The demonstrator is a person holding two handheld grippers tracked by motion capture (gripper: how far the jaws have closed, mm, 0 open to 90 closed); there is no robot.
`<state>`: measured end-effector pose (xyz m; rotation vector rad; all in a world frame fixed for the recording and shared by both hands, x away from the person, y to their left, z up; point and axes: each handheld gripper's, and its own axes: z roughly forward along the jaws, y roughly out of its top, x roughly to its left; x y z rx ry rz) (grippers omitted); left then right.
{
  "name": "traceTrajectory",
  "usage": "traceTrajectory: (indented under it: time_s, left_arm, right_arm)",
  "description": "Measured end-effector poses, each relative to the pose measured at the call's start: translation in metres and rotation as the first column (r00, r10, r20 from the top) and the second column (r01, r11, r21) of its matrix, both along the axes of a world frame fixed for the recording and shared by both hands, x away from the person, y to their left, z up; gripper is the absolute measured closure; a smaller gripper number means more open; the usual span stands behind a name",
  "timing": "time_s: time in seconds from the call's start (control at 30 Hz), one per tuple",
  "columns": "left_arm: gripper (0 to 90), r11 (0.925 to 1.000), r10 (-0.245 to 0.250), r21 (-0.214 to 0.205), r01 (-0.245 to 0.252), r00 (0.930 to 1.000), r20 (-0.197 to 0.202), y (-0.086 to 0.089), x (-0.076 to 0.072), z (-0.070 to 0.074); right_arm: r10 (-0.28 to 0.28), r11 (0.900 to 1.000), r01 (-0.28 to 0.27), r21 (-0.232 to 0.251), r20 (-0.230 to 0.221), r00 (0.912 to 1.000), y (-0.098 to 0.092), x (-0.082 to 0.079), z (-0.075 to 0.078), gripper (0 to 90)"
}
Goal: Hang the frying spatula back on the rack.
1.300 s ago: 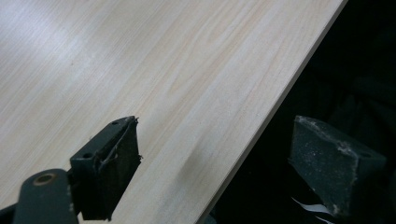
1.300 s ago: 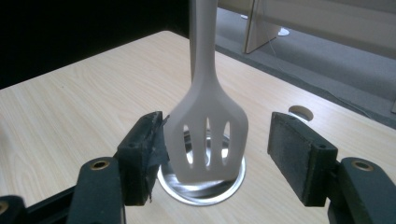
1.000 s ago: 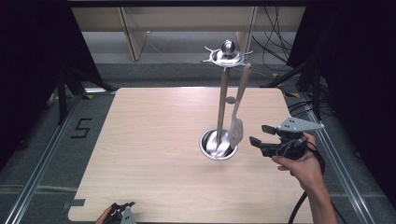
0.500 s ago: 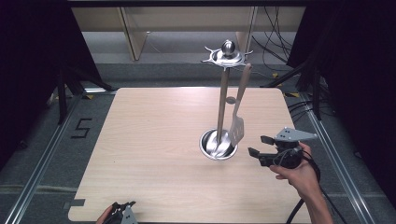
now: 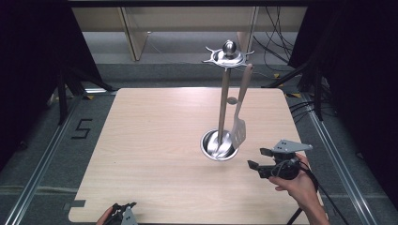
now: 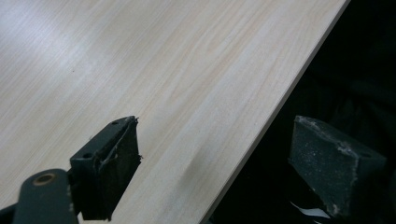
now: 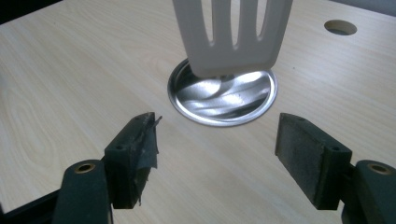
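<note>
Item: pale slotted plastic spatula (image 5: pixel 238 131) hanging on tall steel utensil stand (image 5: pixel 224 110), far-left of my right gripper (image 5: pixel 261 158), jaws just opened, empty. Left gripper (image 6: pixel 210 172) agape, idle. Advice: withdraw level, avoid nudging blade

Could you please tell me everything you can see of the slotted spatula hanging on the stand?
The slotted spatula is pale, with a long handle and a flat blade cut by long slots. It hangs blade down from the metal stand, beside the pole and just above the round shiny base. Only the top hook touches it; it hangs free of the open right gripper.
</note>
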<state>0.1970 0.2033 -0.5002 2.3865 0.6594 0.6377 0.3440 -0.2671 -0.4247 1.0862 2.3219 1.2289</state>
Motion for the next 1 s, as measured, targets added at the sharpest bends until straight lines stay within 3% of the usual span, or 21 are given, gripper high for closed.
traceTrajectory:
  time_s: [0.07,0.1,0.23,0.27,0.43,0.53,0.57,0.7,0.73,0.77,1.0]
  left_arm:
    - [15.2,1.0,0.003,-0.002,-0.003,1.0,0.005,0.0,0.0,0.001]
    - [15.2,1.0,0.007,-0.007,-0.007,1.0,0.004,0.001,0.001,0.001]
    - [15.2,0.9998,0.017,0.004,-0.017,0.9997,0.015,0.001,0.001,-0.001]
    - [15.2,0.9999,0.015,0.003,-0.015,0.9998,0.016,0.0,0.001,0.0]
    - [15.2,0.9997,0.008,-0.025,-0.008,0.9998,0.017,0.001,0.0,0.0]
    - [15.2,0.9998,0.001,-0.018,-0.001,0.9998,0.019,0.002,0.0,0.0]
    - [15.2,0.9998,0.005,-0.021,-0.004,0.9998,0.021,0.001,-0.001,0.0]
    - [15.2,0.9998,-0.003,-0.019,0.003,0.9997,0.023,0.001,-0.001,0.0]
    - [15.2,0.9999,-0.004,-0.016,0.004,0.9998,0.021,0.002,-0.001,0.001]
    - [15.2,0.9999,-0.005,-0.016,0.005,0.9998,0.018,0.002,-0.001,0.001]
    - [15.2,0.9998,-0.002,-0.021,0.002,0.9999,0.014,0.002,-0.001,0.0]
  right_arm:
    - [0.009,0.9999,-0.009,-0.01,-0.002,1.0,0.0,0.0,-0.003,30.3]
    - [0.003,1.0,-0.003,0.003,-0.027,0.9996,0.001,-0.002,-0.006,30.3]
    - [0.005,0.9999,-0.006,-0.009,-0.024,0.9997,0.0,-0.002,-0.009,30.2]
    - [0.007,0.9999,-0.007,-0.013,-0.001,1.0,-0.001,-0.001,-0.01,30.2]
    - [0.007,1.0,-0.007,0.004,-0.03,0.9995,-0.005,-0.004,-0.013,30.1]
    - [-0.012,0.9998,0.013,0.015,-0.051,0.9986,-0.006,-0.007,-0.015,30.0]
    - [-0.013,0.9999,0.013,0.01,-0.03,0.9995,-0.008,-0.006,-0.017,29.9]
    - [-0.012,0.9998,0.013,0.016,-0.029,0.9995,-0.009,-0.009,-0.022,29.6]
    - [-0.005,0.9995,0.007,0.032,-0.051,0.9987,-0.007,-0.011,-0.024,29.5]
    - [0.001,0.9999,0.0,0.013,-0.037,0.9993,-0.009,-0.01,-0.025,29.4]
    - [0.004,0.9999,-0.003,0.015,-0.046,0.9989,-0.004,-0.017,-0.031,29.0]
